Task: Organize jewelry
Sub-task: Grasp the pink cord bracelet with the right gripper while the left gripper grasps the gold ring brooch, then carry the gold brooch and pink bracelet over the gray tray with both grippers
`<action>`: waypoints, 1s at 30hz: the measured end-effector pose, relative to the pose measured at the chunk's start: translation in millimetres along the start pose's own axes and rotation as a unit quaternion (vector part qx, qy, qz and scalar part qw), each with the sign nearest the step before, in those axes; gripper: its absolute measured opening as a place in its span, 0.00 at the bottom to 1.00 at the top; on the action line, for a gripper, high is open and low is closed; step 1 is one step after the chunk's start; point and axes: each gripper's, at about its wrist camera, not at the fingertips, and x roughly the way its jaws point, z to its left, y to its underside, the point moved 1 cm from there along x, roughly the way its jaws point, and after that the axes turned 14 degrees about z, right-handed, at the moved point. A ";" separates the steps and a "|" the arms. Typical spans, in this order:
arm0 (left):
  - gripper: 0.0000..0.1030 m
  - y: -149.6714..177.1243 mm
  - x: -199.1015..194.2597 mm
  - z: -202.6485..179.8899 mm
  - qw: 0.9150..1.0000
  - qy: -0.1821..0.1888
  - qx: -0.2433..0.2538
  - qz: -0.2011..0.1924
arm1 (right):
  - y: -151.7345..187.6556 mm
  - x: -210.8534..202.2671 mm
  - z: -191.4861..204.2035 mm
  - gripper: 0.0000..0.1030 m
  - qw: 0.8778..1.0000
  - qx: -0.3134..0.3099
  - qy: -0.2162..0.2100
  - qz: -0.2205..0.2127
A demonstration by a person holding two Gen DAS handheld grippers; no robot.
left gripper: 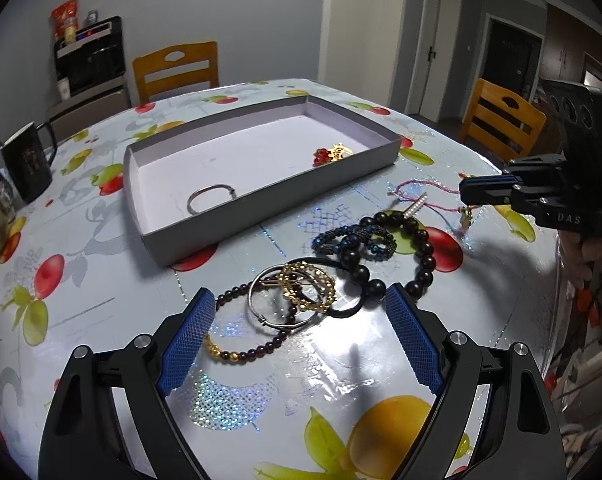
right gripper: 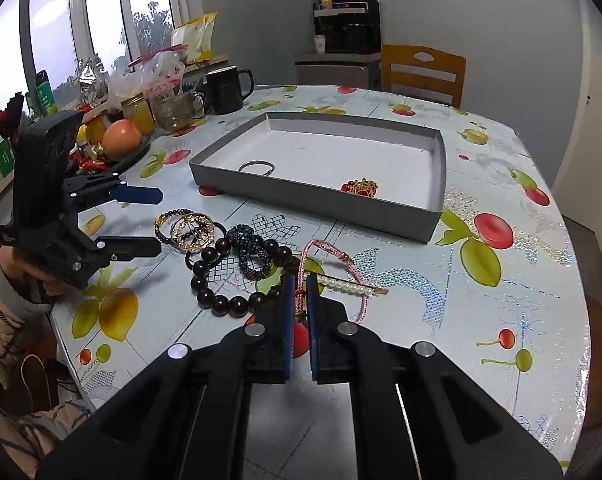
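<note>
A grey shallow tray (left gripper: 269,196) (right gripper: 381,210) holds a silver ring bangle (left gripper: 211,197) (right gripper: 256,167) and a red-gold brooch (left gripper: 333,154) (right gripper: 361,187). A heap of bracelets lies in front of it: gold and silver bangles (left gripper: 297,292) (right gripper: 193,230), a dark bead bracelet (left gripper: 385,256) (right gripper: 229,276), a blue beaded one (left gripper: 353,240) (right gripper: 251,250), a pearl clip (right gripper: 353,285). My left gripper (left gripper: 301,316) (right gripper: 153,220) is open around the bangles. My right gripper (right gripper: 299,292) (left gripper: 467,196) is shut on a pink cord bracelet (right gripper: 333,264) (left gripper: 425,196).
The table (right gripper: 481,292) has a glossy fruit-print cloth. A black mug (left gripper: 27,166) (right gripper: 227,88), jars, a glass cup (right gripper: 177,110) and fruit (right gripper: 121,138) crowd the window side. Wooden chairs (left gripper: 177,70) (left gripper: 501,120) stand at the far edges.
</note>
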 end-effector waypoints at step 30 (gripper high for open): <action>0.08 -7.2 0.5 15.6 0.999 0.031 -0.026 0.009 | -9.1 -8.4 4.4 0.06 1.000 0.004 -0.003 -0.015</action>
